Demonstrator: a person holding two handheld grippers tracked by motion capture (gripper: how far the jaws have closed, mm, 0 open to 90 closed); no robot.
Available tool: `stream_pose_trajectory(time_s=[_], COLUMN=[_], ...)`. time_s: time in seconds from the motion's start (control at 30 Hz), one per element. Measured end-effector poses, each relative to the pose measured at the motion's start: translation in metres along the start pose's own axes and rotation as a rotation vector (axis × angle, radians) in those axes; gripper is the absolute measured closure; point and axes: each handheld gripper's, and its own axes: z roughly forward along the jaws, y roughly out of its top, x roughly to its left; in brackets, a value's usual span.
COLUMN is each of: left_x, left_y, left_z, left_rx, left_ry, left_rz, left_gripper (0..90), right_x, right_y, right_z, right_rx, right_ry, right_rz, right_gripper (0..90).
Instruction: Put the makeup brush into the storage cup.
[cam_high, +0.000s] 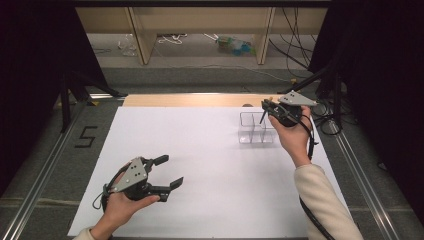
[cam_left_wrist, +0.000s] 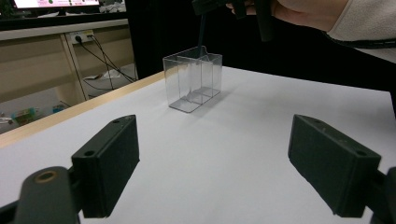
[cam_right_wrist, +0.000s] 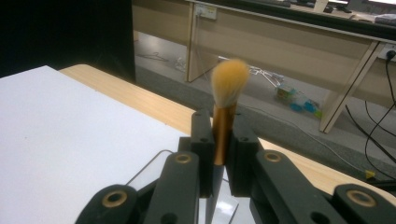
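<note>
A makeup brush (cam_right_wrist: 228, 83) with a pale orange tuft and a gold ferrule stands upright in my right gripper (cam_right_wrist: 219, 140), which is shut on it. In the high view that right gripper (cam_high: 269, 106) hovers over the far right of the white sheet. The brush's dark handle (cam_high: 262, 118) points down above the clear divided box (cam_high: 253, 131). In the left gripper view the same clear box (cam_left_wrist: 194, 77) stands ahead, with the handle (cam_left_wrist: 201, 33) just over its rim. My left gripper (cam_high: 170, 171) rests near the front left, open with nothing between its fingers (cam_left_wrist: 109, 170).
A white sheet (cam_high: 200, 165) covers the table, with a wooden strip (cam_high: 190, 100) showing at its far edge. Metal rails run along both sides, and a "5" mark (cam_high: 86, 136) lies at the left. Cables and a bottle (cam_high: 235, 46) lie on the floor beyond.
</note>
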Motion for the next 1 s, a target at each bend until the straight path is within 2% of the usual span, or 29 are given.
stream_pose_trajectory(time_s=[0.43, 0.5, 0.7, 0.87, 0.93, 1.0], left_x=[0.0001, 0.0001, 0.0002, 0.0002, 0.0003, 0.0002], left_y=[0.0001, 0.0001, 0.0001, 0.0, 0.0002, 0.0002], left_z=[-0.0002, -0.0002, -0.0002, -0.0001, -0.0002, -0.0002], left_rx=[0.001, 0.001, 0.001, 0.0, -0.001, -0.001], left_ry=[0.001, 0.001, 0.0, 0.001, 0.0, 0.0], left_rz=[0.001, 0.0, 0.001, -0.001, 0.0, 0.0], left_gripper=[16.4, 16.4, 16.4, 16.4, 16.4, 16.4], right_x=[0.0002, 0.001, 0.0013, 0.003, 0.0015, 0.0026], right_y=[-0.0034, -0.0036, -0.0061, -0.0076, -0.0081, -0.0087], right_z=[0.0031, 0.0029, 0.0057, 0.007, 0.0079, 0.008], right_rx=[0.008, 0.022, 0.022, 0.032, 0.023, 0.033], right_ry=[-0.002, 0.005, 0.0, 0.003, -0.002, 0.011], right_rz=[-0.002, 0.009, -0.005, 0.015, 0.001, 0.02], right_gripper=[84.0, 84.0, 84.0, 84.0, 84.0, 84.0])
